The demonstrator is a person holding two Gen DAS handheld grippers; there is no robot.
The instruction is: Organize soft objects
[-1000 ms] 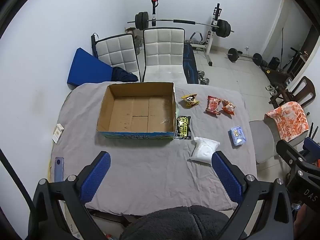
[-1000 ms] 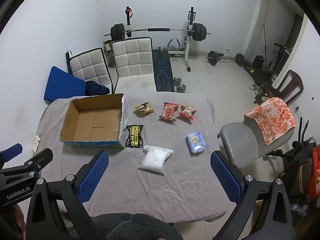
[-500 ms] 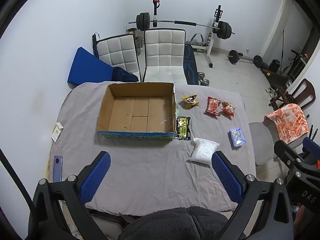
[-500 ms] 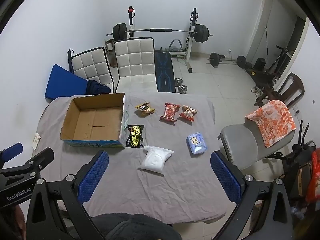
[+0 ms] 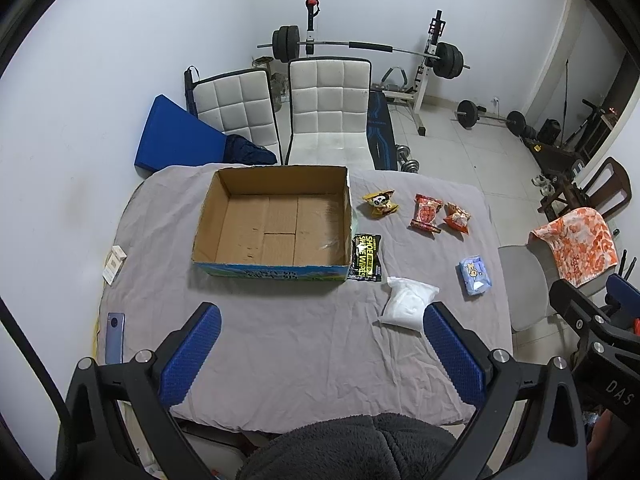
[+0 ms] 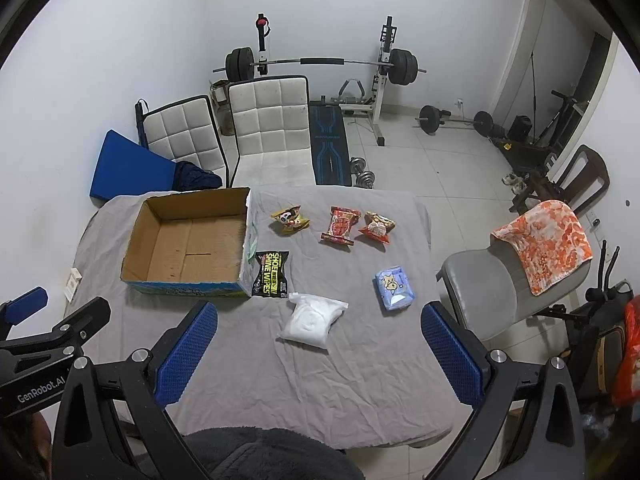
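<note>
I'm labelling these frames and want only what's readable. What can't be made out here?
- White pouch: its near right corner sits behind the left gripper's finger pad in the left wrist view.
- Cardboard box: the print on its front wall is too small to read in either view.
- Table's near edge: covered by a dark fleece in both views.
- Phone: appears only in the left wrist view, screen side unclear.
</note>
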